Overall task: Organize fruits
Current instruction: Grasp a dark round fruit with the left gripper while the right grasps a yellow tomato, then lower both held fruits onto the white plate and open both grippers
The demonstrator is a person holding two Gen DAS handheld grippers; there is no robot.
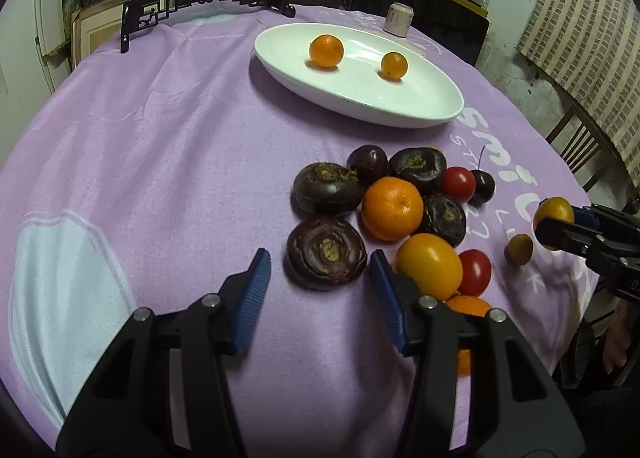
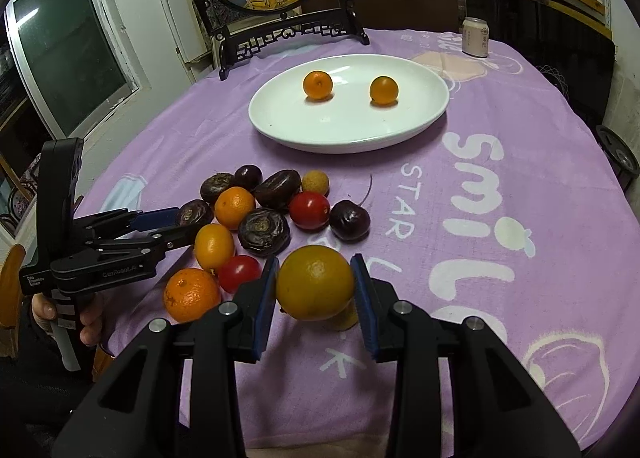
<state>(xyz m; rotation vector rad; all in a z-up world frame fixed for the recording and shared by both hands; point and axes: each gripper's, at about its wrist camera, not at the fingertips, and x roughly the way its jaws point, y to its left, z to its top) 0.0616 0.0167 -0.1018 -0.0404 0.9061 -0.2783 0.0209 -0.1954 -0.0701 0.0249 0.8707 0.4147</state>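
Right gripper lifted a yellow-orange fruit while the left lined up on a dark one.

The right gripper (image 2: 315, 290) was clamped on a yellow-orange fruit (image 2: 315, 287), apparently held clear of the purple cloth (image 2: 520, 298), likely bound for the white plate (image 2: 280, 130), where two small oranges (image 2: 318, 85) already sat well apart. The left gripper (image 1: 320, 278) stood with fingers apart around a dark round fruit (image 1: 326, 252) at the near edge of the loose pile (image 2: 264, 218), seemingly poised to take it next.
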